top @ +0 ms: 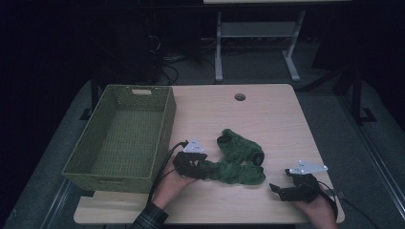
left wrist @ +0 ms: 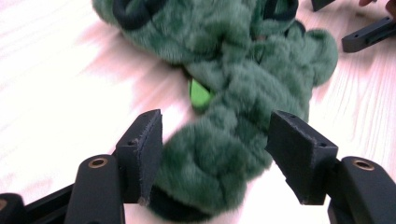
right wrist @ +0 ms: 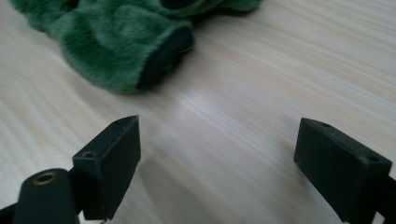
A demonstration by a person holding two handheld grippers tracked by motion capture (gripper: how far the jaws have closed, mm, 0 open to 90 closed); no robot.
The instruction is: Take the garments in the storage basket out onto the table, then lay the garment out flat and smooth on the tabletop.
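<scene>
Scene: a person at a light wooden table [top: 267, 114] works two handheld grippers around a green plush garment [top: 239, 160], fuzzy with dark cuffs, that looks like a pair of slipper socks or mitts lying tangled together.
Plush garment: it lies in a loose curl on the table, just to the right of the green woven basket [top: 122, 138] and apart from it; a small bright green tag [left wrist: 200, 95] peeks out from between its folds.
Basket: it stands at the table's left edge with nothing seen inside.
Left gripper [top: 190, 164]: it is at the garment's near-left end, between basket and plush; in the left gripper view its jaws stand spread on either side of a dark-cuffed end [left wrist: 205, 172], and the pads do not look pressed into the fur.
Right gripper [top: 282, 190]: it rests low to the right of the garment, well apart from it, jaws spread over bare wood with nothing between them.
Step in hand: most likely the left tool is lining up on the cuffed end for a grasp.
Next move: closing the left jaws squarely on the cuff, deep enough that the soft pile does not slip free, then lifting leftward toward the basket.
</scene>
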